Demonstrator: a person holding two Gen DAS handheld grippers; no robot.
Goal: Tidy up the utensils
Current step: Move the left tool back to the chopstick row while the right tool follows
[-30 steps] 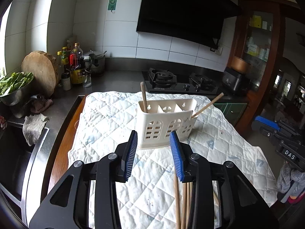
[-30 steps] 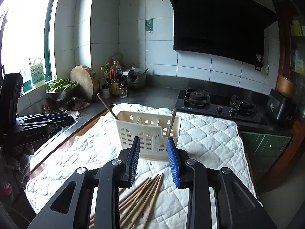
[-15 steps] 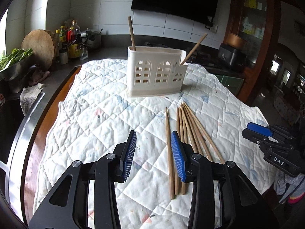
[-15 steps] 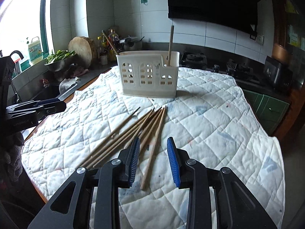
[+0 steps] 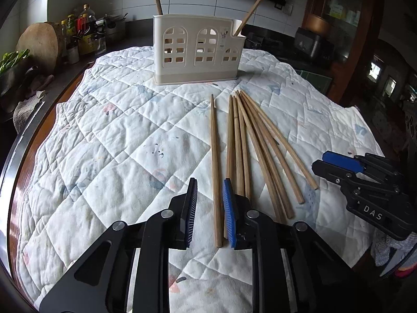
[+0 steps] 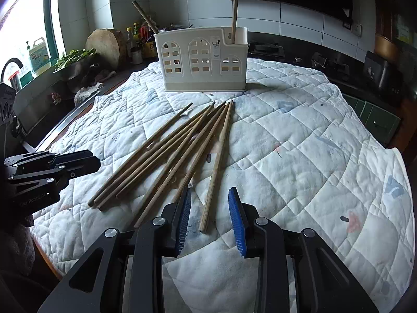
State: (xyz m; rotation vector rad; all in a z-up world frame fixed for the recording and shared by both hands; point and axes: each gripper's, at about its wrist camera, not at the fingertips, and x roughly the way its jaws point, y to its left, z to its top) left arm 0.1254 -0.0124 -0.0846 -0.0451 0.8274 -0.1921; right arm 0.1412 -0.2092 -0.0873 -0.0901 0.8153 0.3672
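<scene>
Wooden chopsticks [image 5: 242,143] fanned out loose on the quilt [image 5: 117,135], tips toward the holder [image 5: 198,52], butt ends toward the grippers; one stick lying a little apart at the left of the fan, another at the right edge. White holder upright at the far side of the quilt, well apart from the fan, with two sticks already standing in it, one at each end. Left gripper [image 5: 208,208] low over the quilt, straddling the near end of the separate left stick, jaws closing with that stick between them, pads seemingly not yet pressing on it. Right gripper [image 6: 209,216] likewise low, jaws parted around the butt of the rightmost stick, no contact visible. Judged step: picking one stick per hand for the holder, most of the pile yet to go. Next move likely calls for a firm pinch near the butt, a clean lift clear of the neighbours, then tilting tip-down into a compartment. Kitchen counter, bottles and stove behind
</scene>
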